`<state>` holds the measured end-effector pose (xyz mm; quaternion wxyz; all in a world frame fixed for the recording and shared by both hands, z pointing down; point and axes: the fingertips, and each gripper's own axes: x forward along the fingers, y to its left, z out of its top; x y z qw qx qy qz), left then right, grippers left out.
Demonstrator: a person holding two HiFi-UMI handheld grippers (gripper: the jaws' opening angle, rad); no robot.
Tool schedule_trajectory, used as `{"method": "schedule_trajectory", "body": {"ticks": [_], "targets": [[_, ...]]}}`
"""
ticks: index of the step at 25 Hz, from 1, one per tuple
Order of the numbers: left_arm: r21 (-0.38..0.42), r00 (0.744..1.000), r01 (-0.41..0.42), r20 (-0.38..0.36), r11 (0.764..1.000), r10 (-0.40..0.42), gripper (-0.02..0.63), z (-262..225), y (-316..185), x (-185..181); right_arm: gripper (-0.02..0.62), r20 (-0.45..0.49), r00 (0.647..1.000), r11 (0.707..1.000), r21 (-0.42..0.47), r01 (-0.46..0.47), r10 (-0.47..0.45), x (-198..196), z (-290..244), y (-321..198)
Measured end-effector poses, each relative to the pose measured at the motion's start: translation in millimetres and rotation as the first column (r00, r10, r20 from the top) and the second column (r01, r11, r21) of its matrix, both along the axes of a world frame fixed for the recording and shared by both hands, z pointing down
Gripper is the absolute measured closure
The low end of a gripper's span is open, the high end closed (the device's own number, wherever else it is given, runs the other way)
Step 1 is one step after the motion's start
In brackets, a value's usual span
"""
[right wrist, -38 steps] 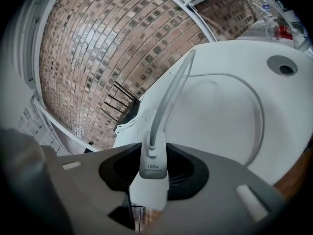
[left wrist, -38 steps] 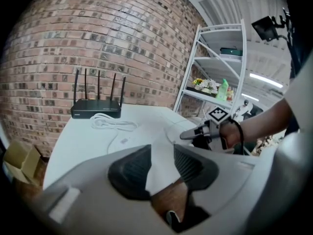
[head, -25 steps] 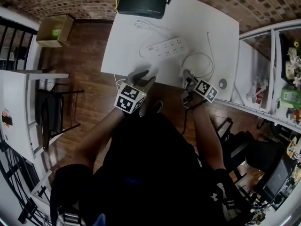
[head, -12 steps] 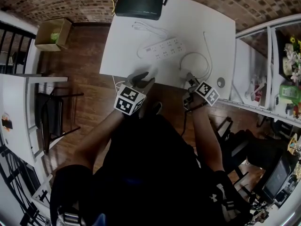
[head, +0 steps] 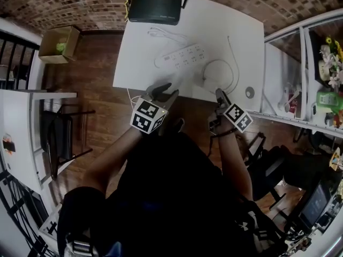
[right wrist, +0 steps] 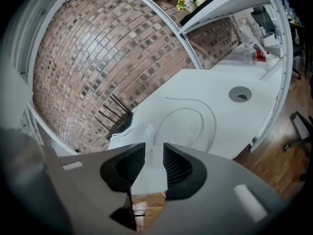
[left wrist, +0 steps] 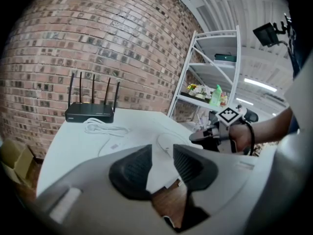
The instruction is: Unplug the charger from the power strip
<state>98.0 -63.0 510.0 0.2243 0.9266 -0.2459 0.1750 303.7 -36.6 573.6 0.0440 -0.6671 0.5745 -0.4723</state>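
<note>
The white power strip (head: 182, 55) lies mid-table, its own cord coiled (head: 167, 34) toward the router. No plug shows in its sockets. A thin white charger cable (head: 222, 72) lies in a loose loop to the strip's right, apart from it. A small white block (head: 206, 82) at its near end may be the charger. My left gripper (head: 165, 89) hovers open at the table's front edge, with nothing between its pads (left wrist: 132, 168). My right gripper (head: 218, 93) hangs over the front edge near the loop. Its jaws are closing and nothing is between them (right wrist: 154, 153).
A black router (head: 154, 8) with antennas stands at the table's far edge. There is a round cable grommet (head: 250, 93) at the right front corner. White shelving (head: 316, 68) with bottles and flowers stands at the right. On the wooden floor at the left are a cardboard box (head: 60, 36) and a chair (head: 64, 127).
My right gripper has drawn back from the cable loop to the table's front edge and risen a little. The left gripper has barely shifted.
</note>
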Motion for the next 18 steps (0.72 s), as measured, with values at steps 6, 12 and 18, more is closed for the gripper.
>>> {"method": "schedule_trajectory", "body": {"ticks": [6, 12, 18], "targets": [[0.104, 0.994, 0.063, -0.100, 0.993, -0.052, 0.531, -58.8, -4.5, -1.1, 0.524, -0.103, 0.984, 0.974, 0.158, 0.161, -0.146, -43.2, -69.3, -3.9], [0.182, 0.982, 0.100, -0.175, 0.978, -0.068, 0.558, -110.4, -4.3, -7.4, 0.574, -0.307, 0.912, 0.895, 0.270, 0.356, -0.271, -87.2, -136.1, -3.9], [0.202, 0.980, 0.095, -0.194, 0.975, -0.056, 0.558, -123.0, 5.3, -2.6, 0.574, -0.462, 0.837, 0.831, 0.310, 0.462, -0.293, -107.7, -171.6, 1.1]]}}
